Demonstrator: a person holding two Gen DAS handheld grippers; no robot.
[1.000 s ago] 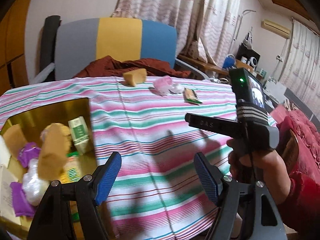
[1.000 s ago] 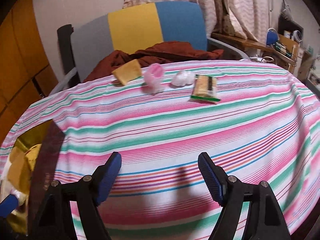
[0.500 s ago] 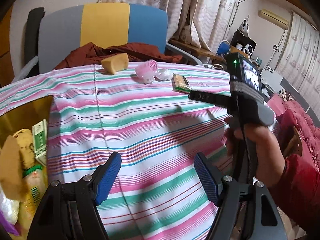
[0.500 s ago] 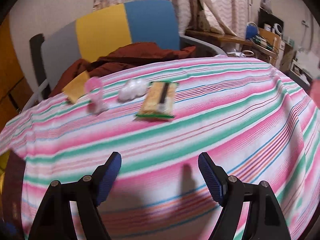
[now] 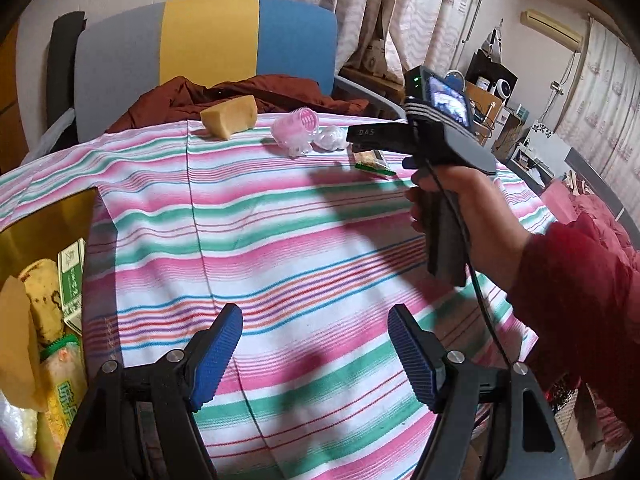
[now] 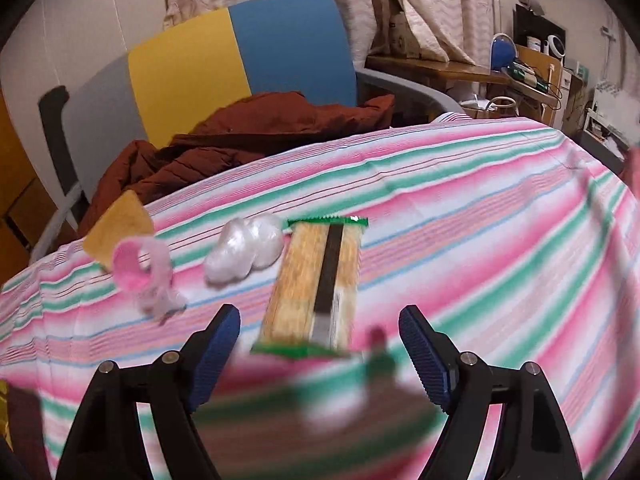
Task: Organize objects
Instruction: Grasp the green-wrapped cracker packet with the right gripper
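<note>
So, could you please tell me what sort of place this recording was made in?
Most likely a lived-in room of a home: a table under a striped tablecloth, patterned curtains, and a wall air conditioner.

A table under a pink, green and white striped cloth (image 6: 460, 208) fills the foreground. Behind it stands a chair (image 5: 208, 52) with a grey, yellow and blue back, a dark red-brown garment (image 6: 248, 136) heaped on its seat. Pale patterned curtains (image 5: 360, 4) hang beyond, with a cluttered wooden desk (image 6: 448, 70) to the right.

pink-green striped tablecloth (image 6: 460, 208), green-edged packet (image 6: 316, 284)
</note>
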